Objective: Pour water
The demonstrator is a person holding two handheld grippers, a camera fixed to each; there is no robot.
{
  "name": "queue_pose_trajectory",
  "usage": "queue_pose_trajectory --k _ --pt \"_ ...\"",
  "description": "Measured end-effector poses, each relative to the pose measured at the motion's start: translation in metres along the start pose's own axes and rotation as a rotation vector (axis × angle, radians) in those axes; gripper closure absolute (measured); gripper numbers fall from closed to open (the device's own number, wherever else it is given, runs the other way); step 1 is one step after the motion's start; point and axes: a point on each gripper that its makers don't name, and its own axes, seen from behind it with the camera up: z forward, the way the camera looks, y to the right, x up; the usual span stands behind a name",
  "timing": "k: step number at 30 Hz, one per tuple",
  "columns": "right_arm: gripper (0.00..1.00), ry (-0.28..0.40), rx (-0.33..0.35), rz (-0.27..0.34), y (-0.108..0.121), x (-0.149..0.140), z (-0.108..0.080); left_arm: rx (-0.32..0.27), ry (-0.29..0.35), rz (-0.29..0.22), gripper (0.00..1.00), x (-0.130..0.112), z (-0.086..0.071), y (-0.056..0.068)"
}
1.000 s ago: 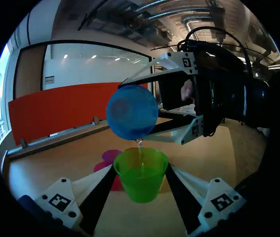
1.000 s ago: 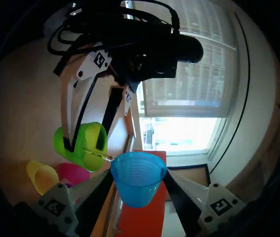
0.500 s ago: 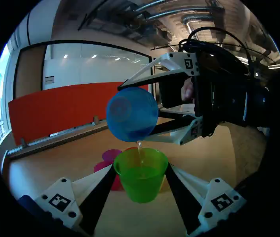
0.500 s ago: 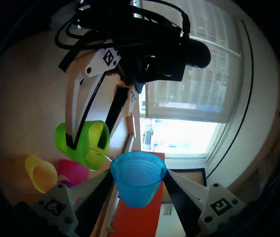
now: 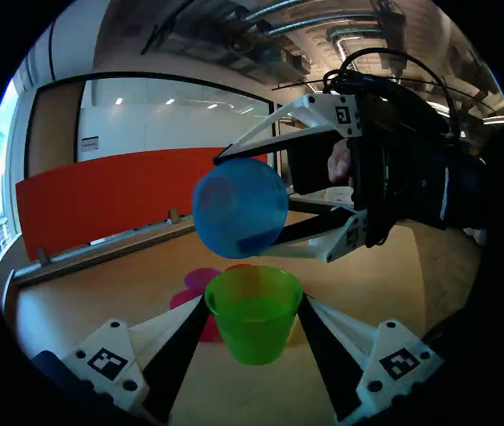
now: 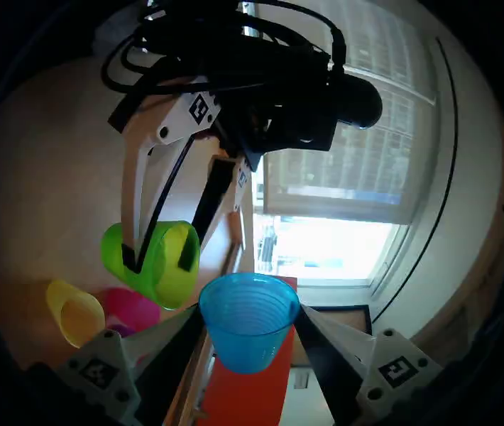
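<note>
Water sits partway up the green cup (image 5: 253, 328), which stands upright between the two fingers of the left tool (image 5: 253, 305). Both fingers press on the cup's sides, so the left tool is clenched on it. Just above and apart from the green rim hangs the blue cup (image 5: 239, 207). It is tipped onto its side with its base turned toward the left tool's camera, and a darker patch lies along its lower wall. The right tool (image 5: 240, 202) grips the blue cup from the right, one finger over it and one under it, and a hand (image 5: 337, 160) holds that tool among dark cables.

In the right gripper view the blue cup (image 6: 248, 328) is pinched between the fingers of the right tool (image 6: 250, 312), its open mouth facing the camera. Close beside it at the upper left is the green cup (image 6: 154, 264), held by the left tool (image 6: 158, 257). A pink cup (image 6: 133, 311) and a yellow cup (image 6: 74, 312) lie on their sides on the wooden tabletop (image 5: 394, 284). They are beyond the green cup, toward the tabletop's far edge.
</note>
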Motion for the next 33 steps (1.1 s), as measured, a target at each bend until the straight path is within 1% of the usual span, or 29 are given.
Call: queue_pose_trajectory --k 2,5,11,14,17,21,24,29,33 --pt "0.09 0.0 0.001 0.003 0.0 0.001 0.0 0.0 0.001 -0.001 0.13 0.001 0.0 0.0" --pt "0.09 0.0 0.006 0.031 -0.001 0.002 0.001 0.001 0.004 -0.003 0.13 0.002 0.0 0.0" --pt "0.09 0.02 0.002 0.142 0.0 0.006 0.0 0.006 0.002 -0.005 0.13 0.001 0.001 -0.002" --pt "0.09 0.021 -0.001 0.196 0.001 0.005 -0.002 0.008 0.0 -0.005 0.13 0.0 0.001 -0.002" --pt "0.09 0.011 -0.004 0.265 0.0 0.001 -0.004 0.01 0.0 -0.006 0.13 0.0 0.002 -0.003" --pt "0.09 0.001 -0.013 0.386 -0.002 -0.005 -0.006 0.012 0.0 -0.007 0.13 0.0 0.003 -0.004" --pt "0.09 -0.004 -0.014 0.487 -0.006 -0.01 -0.008 0.016 -0.001 -0.008 0.13 0.0 0.003 -0.006" --pt "0.09 -0.022 -0.034 0.666 -0.012 -0.022 -0.012 0.018 -0.007 -0.012 0.13 -0.001 0.006 -0.007" --pt "0.09 -0.031 -0.032 0.798 -0.021 -0.027 -0.015 0.023 -0.01 -0.009 0.13 -0.001 0.008 -0.009"
